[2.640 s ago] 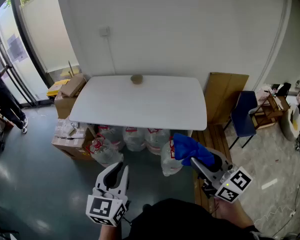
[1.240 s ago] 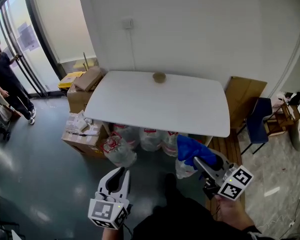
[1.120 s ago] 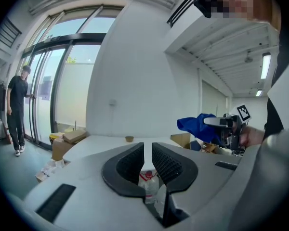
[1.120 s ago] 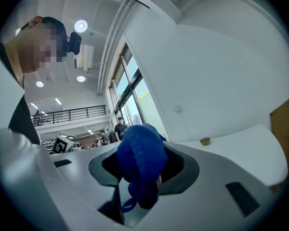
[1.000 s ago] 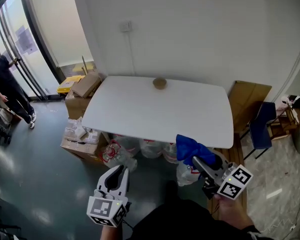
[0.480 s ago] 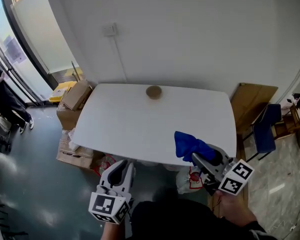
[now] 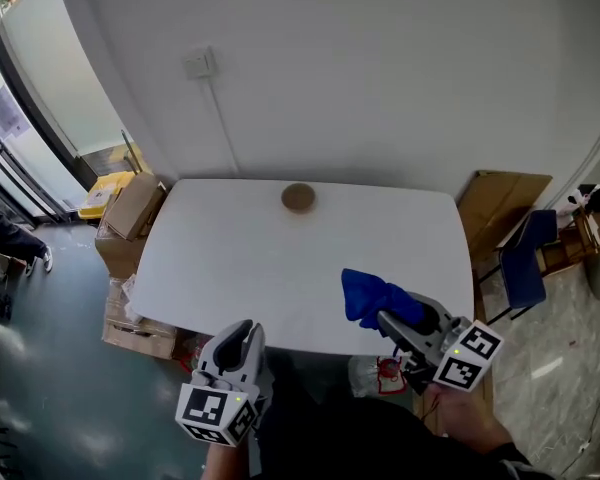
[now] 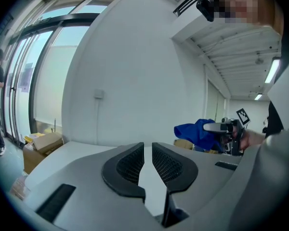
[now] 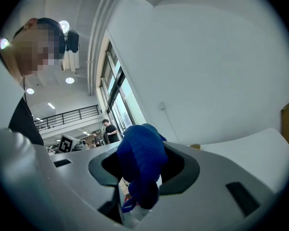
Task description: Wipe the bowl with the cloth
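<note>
Cloth [image 7: 372,298] is already picked up. A blue bunch is clamped between the jaws of the right gripper [image 7: 388,316]. This is confirmed in the right gripper view, where the fabric fills the gap and hangs out below the pads. The right gripper is held over the near right part of the white table [image 7: 230,268], with the cloth above the tabletop and not touching it, as far as can be told.

Left gripper [image 7: 238,340] is held at the near table edge, empty. In its own view the jaws are seen narrowly parted, with only tabletop showing through the slit and nothing gripped.

Bowl [image 7: 298,197] is small and tan. It is sat alone at the far edge of the table near the wall, about mid-width. It is well apart from both grippers and is not touched, held or steadied.

Progress is judged early: the cloth has been fetched, wiping has not begun. Left to do:
- The bowl has to be reached across the table.
- It would probably be steadied or lifted by the left gripper, whose jaws would need opening wider for the rim.
- The cloth has to be pressed in and rubbed round the inside and rim.

Whether the bowl is dirty or wet cannot be told at this size.
</note>
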Tool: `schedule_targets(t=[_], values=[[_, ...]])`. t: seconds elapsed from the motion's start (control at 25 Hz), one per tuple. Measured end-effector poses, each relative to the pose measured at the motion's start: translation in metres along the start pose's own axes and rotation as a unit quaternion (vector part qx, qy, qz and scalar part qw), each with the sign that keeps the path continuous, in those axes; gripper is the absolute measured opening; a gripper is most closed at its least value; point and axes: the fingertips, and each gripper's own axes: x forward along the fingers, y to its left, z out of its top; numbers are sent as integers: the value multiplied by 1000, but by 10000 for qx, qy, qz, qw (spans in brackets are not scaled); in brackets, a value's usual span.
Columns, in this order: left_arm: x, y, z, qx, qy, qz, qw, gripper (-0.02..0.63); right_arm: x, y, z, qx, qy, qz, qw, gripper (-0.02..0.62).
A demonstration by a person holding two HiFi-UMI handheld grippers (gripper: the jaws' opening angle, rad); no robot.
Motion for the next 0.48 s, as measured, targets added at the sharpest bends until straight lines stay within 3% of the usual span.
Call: schedule_targets(t=[0.48], values=[[79,128,46,230,-12,-659,9976,61,143,-24,28,-26,-119,-397,9991,152]])
